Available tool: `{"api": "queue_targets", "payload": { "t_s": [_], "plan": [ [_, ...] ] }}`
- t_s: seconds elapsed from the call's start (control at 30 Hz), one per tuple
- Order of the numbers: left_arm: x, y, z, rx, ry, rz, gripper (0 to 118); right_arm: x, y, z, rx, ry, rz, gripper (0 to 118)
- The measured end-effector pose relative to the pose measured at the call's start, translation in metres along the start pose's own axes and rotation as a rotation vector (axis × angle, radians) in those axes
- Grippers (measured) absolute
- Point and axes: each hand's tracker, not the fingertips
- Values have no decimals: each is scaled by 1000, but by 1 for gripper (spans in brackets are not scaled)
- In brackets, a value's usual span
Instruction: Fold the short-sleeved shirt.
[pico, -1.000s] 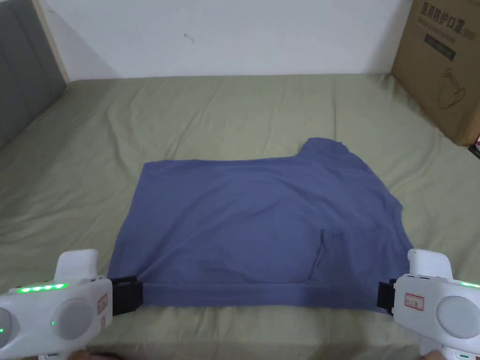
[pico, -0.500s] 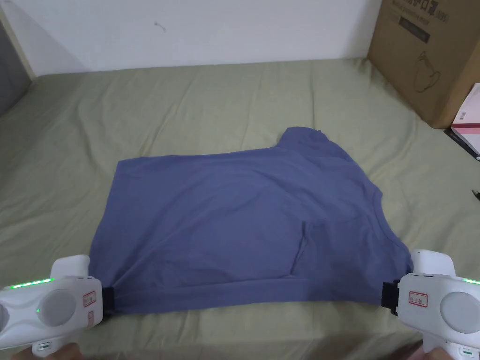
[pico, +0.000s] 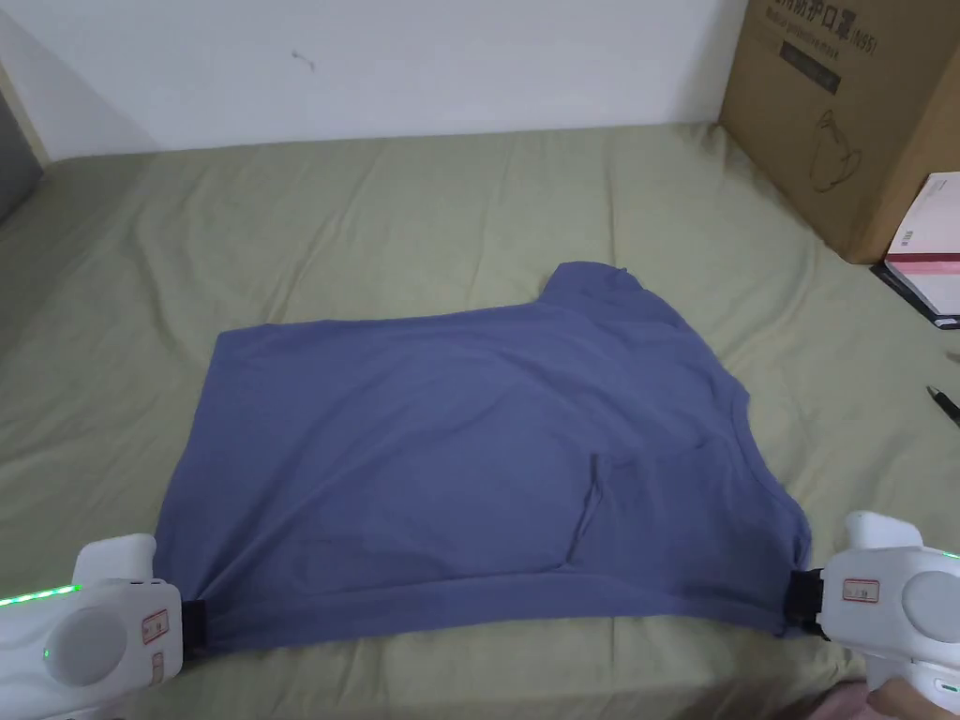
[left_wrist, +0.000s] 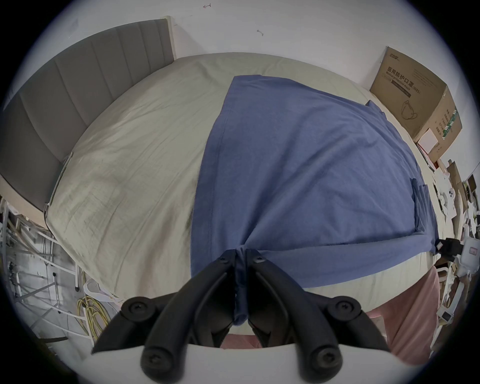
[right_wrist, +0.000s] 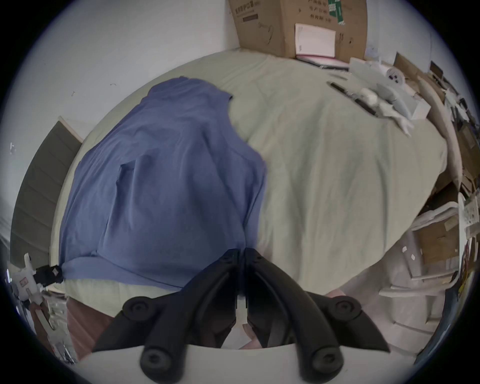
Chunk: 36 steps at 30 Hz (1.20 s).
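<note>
Both grippers have drawn the near edge of the blue shirt farther apart and lower toward the bed's front edge than a second ago. Left gripper and right gripper are each clamped on a near corner, the edge taut between them. With the shirt's long axis running left to right across the green bedsheet, the rest lies beyond both grippers, so the likely fold carries this edge away from the person.

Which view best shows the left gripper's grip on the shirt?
Left gripper view: the left gripper has its fingers closed on a bunched fold of the blue shirt, cloth visible between them. In the head view, it sits at the shirt's near left corner, contact partly hidden. The right gripper view shows it small and distant at that corner.
</note>
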Motion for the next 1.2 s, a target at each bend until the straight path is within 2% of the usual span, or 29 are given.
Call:
{"api": "queue_targets", "payload": {
  "t_s": [0.13, 0.27, 0.37, 0.43, 0.57, 0.87, 0.9, 0.93, 0.97, 1.0, 1.03, 1.1, 1.2],
  "plan": [
    [0, 2, 2, -5, 4, -2, 7, -9, 7, 21, 68, -36, 79, 5],
    [4, 12, 15, -7, 17, -28, 7, -13, 20, 45, 94, -17, 58, 5],
    [9, 28, 29, 16, 16, -102, 7, -21, 40, 55, 134, -25, 75, 5],
    [8, 48, 33, 15, 17, -103, 7, -28, 59, 54, 148, -17, 76, 5],
    [10, 91, 29, 49, -1, -71, 7, -46, 100, 37, 156, -41, 90, 5],
    [38, 163, -42, 38, 42, -107, 8, -84, 165, -36, 75, -133, 167, 5],
    [39, 166, -50, 34, 43, -109, 18, -86, 167, -43, 73, -139, 164, 5],
    [39, 168, -56, 23, 49, -108, 39, -86, 169, -49, 70, -147, 159, 6],
    [40, 168, -59, 16, 66, -105, 67, -85, 170, -51, 68, -149, 154, 15],
    [39, 167, -61, 15, 92, -107, 100, -85, 169, -53, 66, -154, 150, 41],
    [35, 166, -62, 16, 91, -109, 110, -86, 167, -52, 68, -169, 141, 64],
    [26, 161, -55, 35, 81, -97, 109, -83, 166, -50, 82, -167, 133, 73],
    [16, 153, -38, 50, 72, -77, 108, -88, 156, -32, 110, -93, 130, 74]
  ]
}}
